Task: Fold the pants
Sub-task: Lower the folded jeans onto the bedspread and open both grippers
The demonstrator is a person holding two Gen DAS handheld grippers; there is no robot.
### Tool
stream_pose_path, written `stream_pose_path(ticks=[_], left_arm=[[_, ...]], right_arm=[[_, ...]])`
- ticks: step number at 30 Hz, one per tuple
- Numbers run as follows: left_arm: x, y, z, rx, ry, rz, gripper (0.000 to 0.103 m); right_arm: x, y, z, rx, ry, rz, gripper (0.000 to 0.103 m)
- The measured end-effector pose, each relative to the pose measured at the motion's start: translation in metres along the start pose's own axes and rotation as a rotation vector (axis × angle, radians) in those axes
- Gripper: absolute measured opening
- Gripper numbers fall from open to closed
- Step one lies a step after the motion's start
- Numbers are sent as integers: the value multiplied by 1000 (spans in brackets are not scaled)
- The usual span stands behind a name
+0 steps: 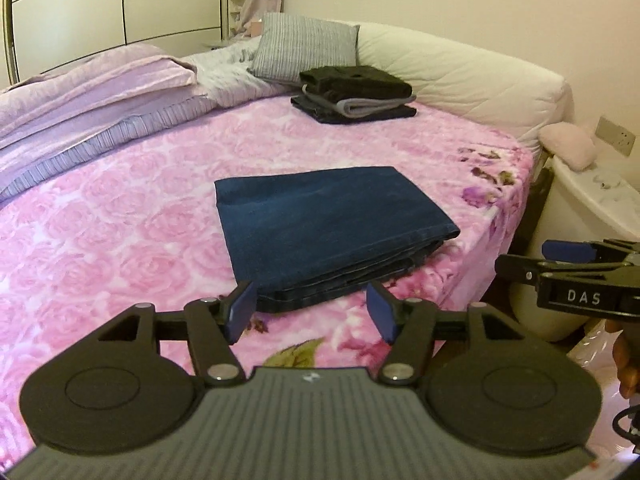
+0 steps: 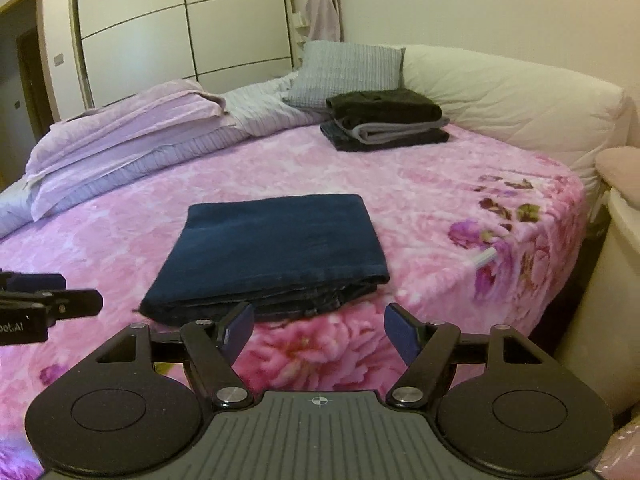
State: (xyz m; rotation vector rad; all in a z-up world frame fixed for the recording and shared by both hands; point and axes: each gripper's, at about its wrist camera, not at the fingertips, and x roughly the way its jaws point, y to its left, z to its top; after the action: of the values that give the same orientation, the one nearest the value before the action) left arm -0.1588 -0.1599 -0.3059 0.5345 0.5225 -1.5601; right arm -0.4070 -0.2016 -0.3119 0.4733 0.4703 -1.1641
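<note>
On the pink floral blanket (image 1: pixel 140 216) near the bed's front edge, the dark blue pants (image 1: pixel 328 224) lie folded into a flat rectangle. Just short of them, the left gripper (image 1: pixel 306 312) and right gripper (image 2: pixel 318 332) hover with fingers spread apart, holding nothing. Farther back, beside a grey pillow (image 2: pixel 348 68), sits a stack of folded dark clothes (image 2: pixel 386 120).

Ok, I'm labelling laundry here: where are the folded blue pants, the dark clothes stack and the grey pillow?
folded blue pants (image 1: pixel 320 216), left wrist view, top face.
dark clothes stack (image 2: pixel 384 110), right wrist view, top garment.
grey pillow (image 2: pixel 348 66), right wrist view, front face.
</note>
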Motion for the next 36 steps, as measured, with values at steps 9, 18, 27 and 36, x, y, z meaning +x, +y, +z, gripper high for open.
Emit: stream_pose_path(ticks=[9,18,27,36], left_arm=[[-8,1,3,0,-17,13,59],[13,1,-4,3,34,-11,59],[18,10,-8,-16,50,-12,60],[31,25,-7,-43,62,-10,66]], right_arm=[[-11,-2,-3,0,-8,-4,69],[12,-12,-13,46,57,-16,69],[17,-6,-14,27,66,-9,69],[30,-9,-14,23,88,-15,69]])
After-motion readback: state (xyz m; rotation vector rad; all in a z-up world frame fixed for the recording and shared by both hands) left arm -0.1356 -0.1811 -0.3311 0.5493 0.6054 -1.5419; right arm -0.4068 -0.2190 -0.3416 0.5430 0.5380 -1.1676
